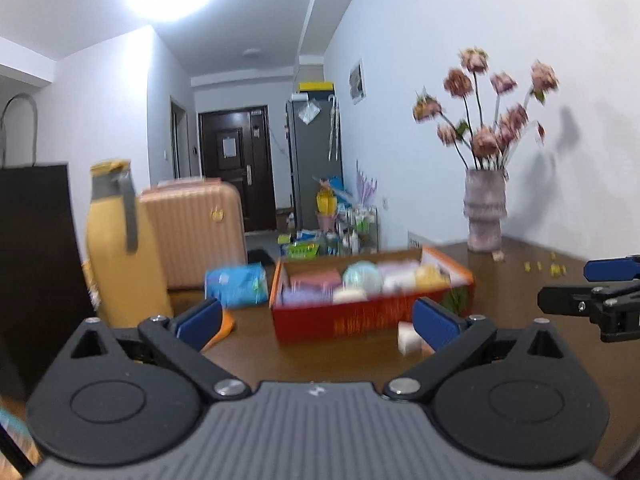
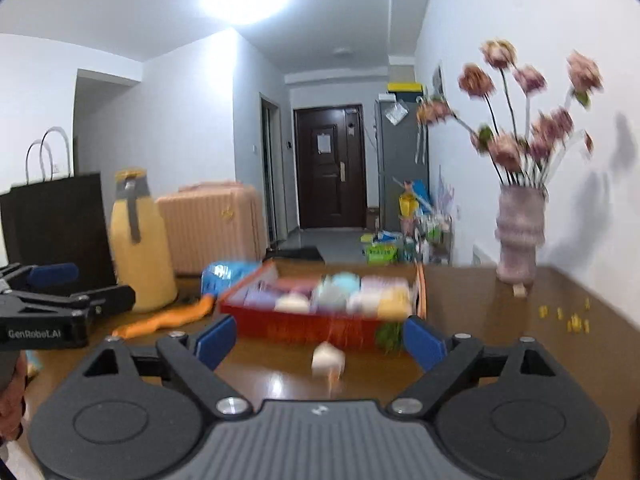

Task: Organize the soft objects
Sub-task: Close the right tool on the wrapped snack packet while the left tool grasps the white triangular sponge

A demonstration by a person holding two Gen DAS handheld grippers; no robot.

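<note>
A red cardboard box (image 1: 352,316) (image 2: 304,324) stands on the brown table, filled with several pastel soft objects (image 1: 362,278) (image 2: 344,292). In front of it lies a small white soft block (image 1: 409,338) (image 2: 328,360), loose on the wood. My left gripper (image 1: 318,322) is open with nothing between its blue pads, a short way before the box. My right gripper (image 2: 320,338) is open too, and the white block lies just beyond its fingertips, untouched. Each gripper shows at the edge of the other's view: the right one (image 1: 600,284), the left one (image 2: 76,284).
A yellow jug (image 1: 120,248) (image 2: 140,248), a black paper bag (image 1: 36,264) and a blue packet (image 1: 238,284) stand left of the box. An orange cloth (image 2: 168,320) lies near them. A pink vase of flowers (image 1: 485,210) (image 2: 519,236) stands by the right wall, with small yellow bits (image 2: 568,320) scattered nearby.
</note>
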